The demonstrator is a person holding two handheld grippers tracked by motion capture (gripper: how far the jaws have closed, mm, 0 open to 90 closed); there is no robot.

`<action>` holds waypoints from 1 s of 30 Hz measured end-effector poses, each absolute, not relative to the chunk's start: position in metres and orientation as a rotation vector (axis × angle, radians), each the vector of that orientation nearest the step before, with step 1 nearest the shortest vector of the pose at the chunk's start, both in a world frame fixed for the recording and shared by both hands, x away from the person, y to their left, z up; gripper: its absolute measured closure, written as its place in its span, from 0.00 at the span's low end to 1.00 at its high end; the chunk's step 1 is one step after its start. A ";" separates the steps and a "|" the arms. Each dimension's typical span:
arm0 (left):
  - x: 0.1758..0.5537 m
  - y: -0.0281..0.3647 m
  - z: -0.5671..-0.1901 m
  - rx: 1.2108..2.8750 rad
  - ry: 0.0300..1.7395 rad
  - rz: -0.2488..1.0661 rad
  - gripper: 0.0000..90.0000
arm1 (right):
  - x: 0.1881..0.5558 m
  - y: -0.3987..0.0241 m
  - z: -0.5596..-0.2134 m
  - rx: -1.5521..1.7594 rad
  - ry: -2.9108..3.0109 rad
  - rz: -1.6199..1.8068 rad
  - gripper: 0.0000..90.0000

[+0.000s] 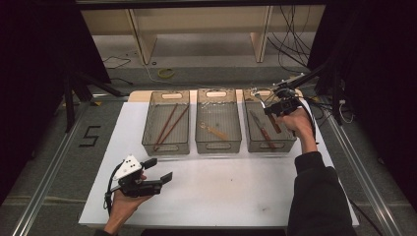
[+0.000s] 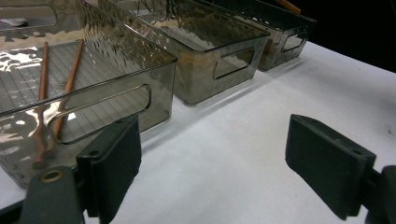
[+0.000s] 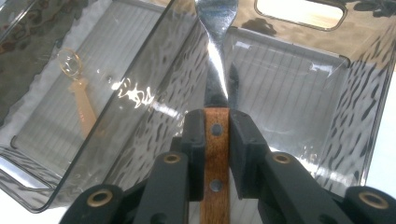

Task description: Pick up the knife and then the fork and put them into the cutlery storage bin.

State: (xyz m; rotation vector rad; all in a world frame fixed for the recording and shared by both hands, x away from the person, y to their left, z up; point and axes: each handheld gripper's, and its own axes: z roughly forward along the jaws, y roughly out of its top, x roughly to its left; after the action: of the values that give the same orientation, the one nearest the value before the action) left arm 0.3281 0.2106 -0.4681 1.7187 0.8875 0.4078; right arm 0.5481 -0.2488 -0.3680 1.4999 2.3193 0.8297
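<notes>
The right gripper (image 3: 216,140) clamps the wooden handle of a knife (image 3: 215,93), jaws pressed on both sides of it. The knife hangs over the right bin (image 1: 290,140), its steel blade pointing at the far wall. A second knife (image 1: 261,130) lies on that bin's floor. The middle bin (image 1: 218,145) holds a pale spoon (image 1: 214,131), the left bin (image 1: 165,147) 2 chopsticks (image 1: 169,124). The left gripper (image 1: 160,170) rests near the table (image 1: 236,196) with jaws wide apart, gripping nothing.
</notes>
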 end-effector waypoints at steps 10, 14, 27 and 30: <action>0.328 0.210 -0.468 1.719 0.888 0.409 0.20 | 0.550 -0.252 -0.377 1.530 2.317 0.813 0.87; 0.328 0.211 -0.468 1.719 0.887 0.409 0.20 | 0.550 -0.252 -0.381 1.537 2.315 0.808 0.87; 0.328 0.211 -0.468 1.723 0.884 0.408 0.20 | 0.550 -0.255 -0.394 1.567 2.324 0.769 0.87; 0.328 0.211 -0.468 1.723 0.886 0.410 0.20 | 0.550 -0.254 -0.396 1.571 2.329 0.763 0.87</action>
State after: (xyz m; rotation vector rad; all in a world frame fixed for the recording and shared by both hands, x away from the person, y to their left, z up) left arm 0.3280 0.2108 -0.4680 1.7226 0.8857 0.4099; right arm 0.5497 -0.2544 -0.3964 1.5707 2.3292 0.7630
